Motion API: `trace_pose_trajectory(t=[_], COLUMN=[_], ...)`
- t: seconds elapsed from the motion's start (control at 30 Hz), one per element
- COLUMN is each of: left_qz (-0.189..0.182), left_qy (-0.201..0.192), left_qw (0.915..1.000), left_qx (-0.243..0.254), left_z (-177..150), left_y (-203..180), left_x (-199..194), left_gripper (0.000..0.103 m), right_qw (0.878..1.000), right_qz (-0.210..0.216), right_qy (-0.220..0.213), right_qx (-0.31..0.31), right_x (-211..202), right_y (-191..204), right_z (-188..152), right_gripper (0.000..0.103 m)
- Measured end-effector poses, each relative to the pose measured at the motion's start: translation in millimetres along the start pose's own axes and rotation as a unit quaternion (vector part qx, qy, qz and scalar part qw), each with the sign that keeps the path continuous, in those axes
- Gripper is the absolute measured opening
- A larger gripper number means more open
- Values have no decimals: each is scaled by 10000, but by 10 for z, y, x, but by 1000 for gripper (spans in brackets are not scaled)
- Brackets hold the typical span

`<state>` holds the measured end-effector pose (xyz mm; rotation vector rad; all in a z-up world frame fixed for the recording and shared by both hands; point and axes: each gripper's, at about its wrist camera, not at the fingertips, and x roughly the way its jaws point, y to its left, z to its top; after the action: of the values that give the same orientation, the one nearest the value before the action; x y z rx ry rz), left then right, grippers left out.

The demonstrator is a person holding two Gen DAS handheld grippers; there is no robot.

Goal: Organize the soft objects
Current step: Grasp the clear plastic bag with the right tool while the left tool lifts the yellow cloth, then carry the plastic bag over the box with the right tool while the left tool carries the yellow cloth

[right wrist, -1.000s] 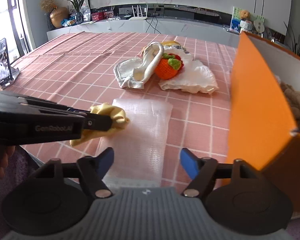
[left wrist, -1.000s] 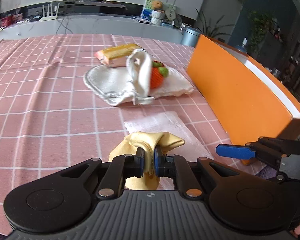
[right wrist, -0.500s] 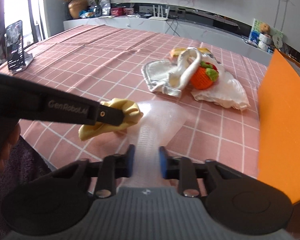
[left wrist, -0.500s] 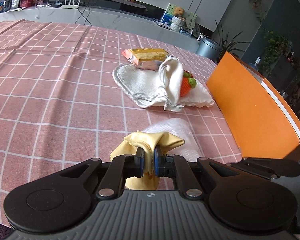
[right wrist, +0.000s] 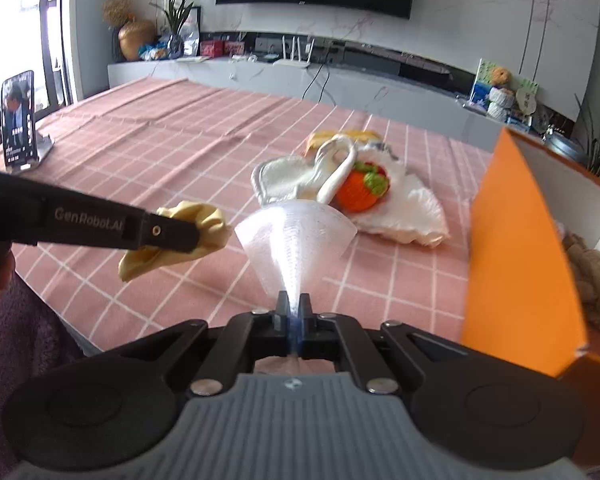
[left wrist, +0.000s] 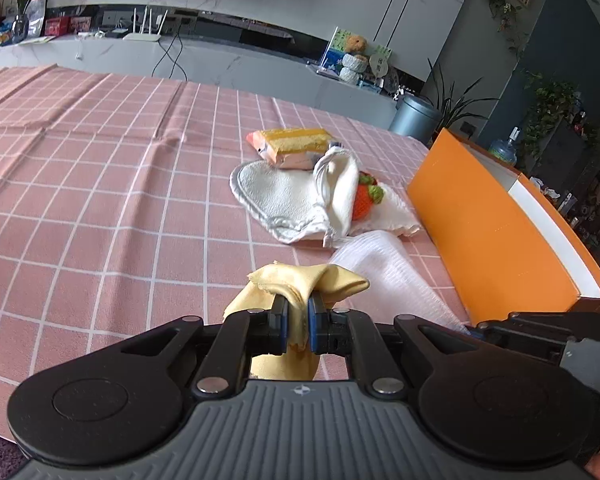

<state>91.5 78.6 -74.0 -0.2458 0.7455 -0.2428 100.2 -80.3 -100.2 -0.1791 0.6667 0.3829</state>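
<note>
Left tongs [left wrist: 298,322]: closed on the yellow cloth [left wrist: 308,280], which is pinched between the blue pads and held bunched above the counter's near edge.
Right tongs [right wrist: 294,312]: its jaws have just been closing and are now pressed together on one end of the bubble-wrap sheet [right wrist: 296,236], which is lifted and fans out ahead of them.
Yellow cloth and bubble-wrap sheet: held side by side, the cloth to the left of the sheet in the right wrist view.
Counter [left wrist: 100,184]: covered by a pink checked cloth.
Pile at the middle: a white towel [left wrist: 276,196], a white drawstring pouch [left wrist: 340,196], an orange knitted fruit [right wrist: 360,190] and a yellow-and-pink packet [left wrist: 292,146], all touching or overlapping.
Orange box [left wrist: 488,232]: stood open at the right of the pile, with a brown plush thing [right wrist: 592,280] seen inside.
</note>
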Motion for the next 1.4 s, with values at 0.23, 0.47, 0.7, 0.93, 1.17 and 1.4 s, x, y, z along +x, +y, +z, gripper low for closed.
trace_pose_trajectory(t=[0.23, 0.47, 0.7, 0.93, 1.17, 1.4], left_qz=[-58, -169, -390, -683, -997, -1213], left_qy=[-270, -513, -726, -867, -897, -596], left_qw=[9994, 9971, 9919, 9841, 9734, 9635], left_qx=[211, 530, 967, 1391, 1857, 2309], left_z=[76, 190, 387, 616, 809, 833], left_y=[-185, -455, -814, -1205, -1638, -2029], left_x=[-193, -327, -357, -285, -99, 274], left_gripper=[10, 10, 10, 10, 10, 10], right_qw=[9987, 9957, 9922, 9882, 9846, 9877], right_qz=[-120, -210, -294, -474, -771, -1024], right_qy=[-484, -856, -1124, -1305, -1346, -968], right_qx=[66, 274, 462, 653, 800, 679], right_x=[-361, -685, -963, -1158, -1329, -1199], right_y=[-108, -345, -642, -1006, -1418, -1794], right_z=[111, 237, 358, 475, 559, 578], right_gripper=[0, 0, 0, 0, 0, 0])
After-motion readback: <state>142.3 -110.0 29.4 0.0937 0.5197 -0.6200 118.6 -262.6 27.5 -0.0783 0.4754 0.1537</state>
